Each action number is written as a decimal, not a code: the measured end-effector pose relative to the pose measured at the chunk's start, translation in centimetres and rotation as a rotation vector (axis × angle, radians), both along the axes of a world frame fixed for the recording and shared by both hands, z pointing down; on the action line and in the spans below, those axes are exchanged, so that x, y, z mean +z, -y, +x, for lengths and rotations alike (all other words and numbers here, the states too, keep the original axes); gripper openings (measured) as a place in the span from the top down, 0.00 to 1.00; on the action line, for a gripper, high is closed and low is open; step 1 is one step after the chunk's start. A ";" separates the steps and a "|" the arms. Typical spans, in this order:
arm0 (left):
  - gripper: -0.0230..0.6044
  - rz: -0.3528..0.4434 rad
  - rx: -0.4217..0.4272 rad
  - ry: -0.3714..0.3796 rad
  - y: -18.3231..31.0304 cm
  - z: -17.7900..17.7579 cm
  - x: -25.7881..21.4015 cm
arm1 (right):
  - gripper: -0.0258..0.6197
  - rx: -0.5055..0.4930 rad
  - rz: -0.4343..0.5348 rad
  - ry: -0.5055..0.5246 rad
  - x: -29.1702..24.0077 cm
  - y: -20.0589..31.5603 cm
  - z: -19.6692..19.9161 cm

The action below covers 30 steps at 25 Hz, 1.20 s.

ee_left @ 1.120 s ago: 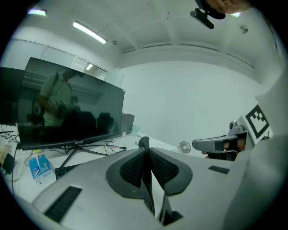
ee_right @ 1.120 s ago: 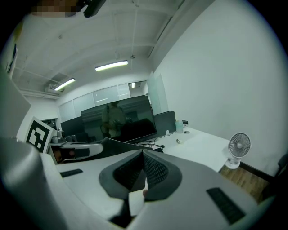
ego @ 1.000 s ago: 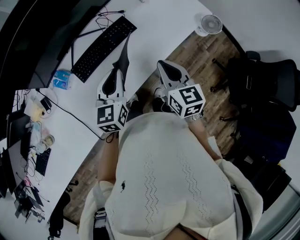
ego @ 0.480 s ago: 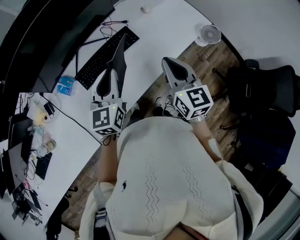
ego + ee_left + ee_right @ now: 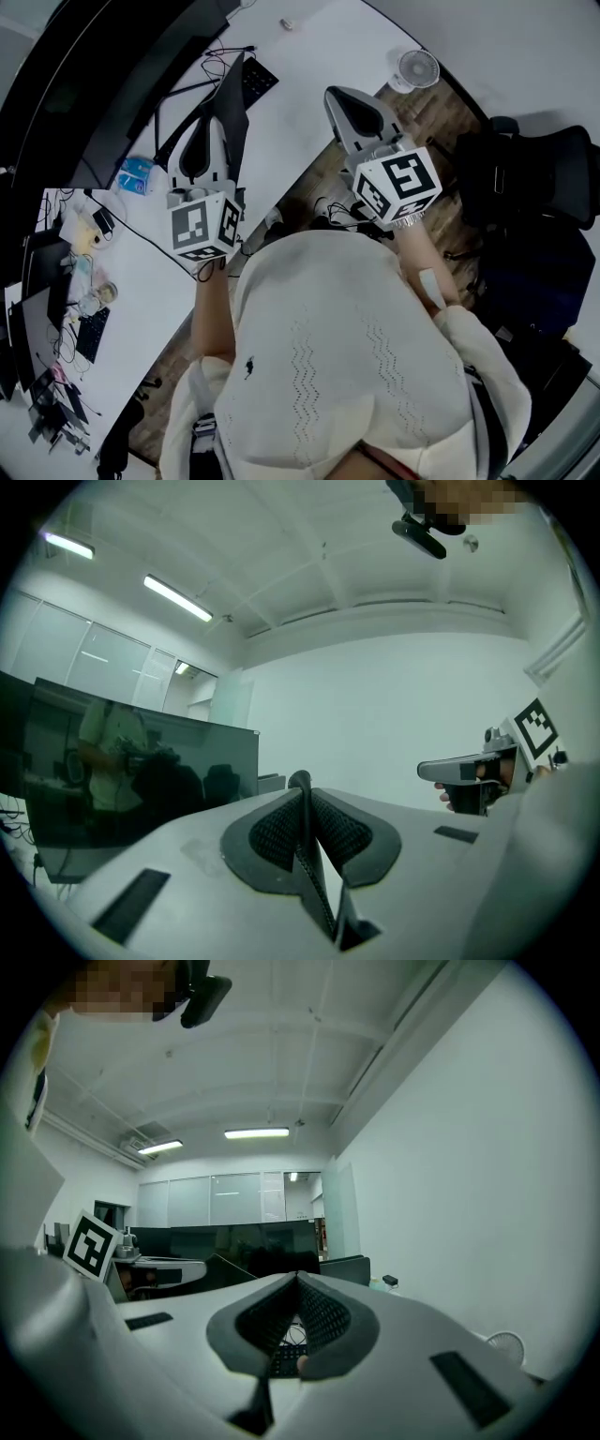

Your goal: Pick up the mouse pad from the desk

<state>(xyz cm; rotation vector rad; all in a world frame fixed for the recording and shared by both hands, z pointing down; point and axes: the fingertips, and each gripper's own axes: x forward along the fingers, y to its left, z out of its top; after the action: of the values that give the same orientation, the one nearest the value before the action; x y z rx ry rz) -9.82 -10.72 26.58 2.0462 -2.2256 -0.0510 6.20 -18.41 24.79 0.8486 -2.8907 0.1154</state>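
The mouse pad [image 5: 234, 103] is a thin black sheet that hangs on edge above the white desk [image 5: 309, 47]. My left gripper [image 5: 208, 122] is shut on it and held level. In the left gripper view the pad [image 5: 317, 878] shows as a thin dark edge pinched between the closed pads of the left gripper [image 5: 300, 785]. My right gripper [image 5: 331, 92] hovers past the desk's edge, over the wooden floor. Its tips meet with nothing between them [image 5: 298, 1279]. Each gripper shows in the other's view: the right gripper [image 5: 464, 769] and the left gripper [image 5: 141, 1274].
A black keyboard [image 5: 261, 77] lies behind the pad, partly hidden by it. A dark monitor [image 5: 84, 84] stands at the desk's far side. A blue pack [image 5: 136, 175], cables and small clutter crowd the left end. A small fan [image 5: 418, 45] and an office chair [image 5: 534, 169] are on the right.
Both grippers have risen and moved up the picture. The mouse pad went up with the left gripper and now covers more of the keyboard.
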 end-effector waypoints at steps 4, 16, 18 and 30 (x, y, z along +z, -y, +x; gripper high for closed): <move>0.91 0.023 0.007 0.018 0.3 -0.1 -1.9 | 0.96 -0.013 0.041 0.008 -1.8 0.2 0.0; 0.91 0.073 0.031 0.047 0.4 -0.2 -5.0 | 0.96 -0.008 0.102 0.045 -5.1 0.9 0.4; 0.91 0.067 0.036 0.045 0.3 0.1 -4.6 | 0.96 -0.007 0.103 0.045 -5.2 0.8 0.5; 0.91 0.047 0.033 0.033 -0.7 0.6 -3.6 | 0.96 -0.028 0.103 0.048 -5.3 -0.2 0.4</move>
<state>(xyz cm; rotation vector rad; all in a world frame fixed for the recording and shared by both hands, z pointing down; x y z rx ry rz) -9.18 -10.01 22.95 2.1227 -2.2303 -0.0680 6.60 -18.26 19.51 0.8321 -2.9748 -0.0168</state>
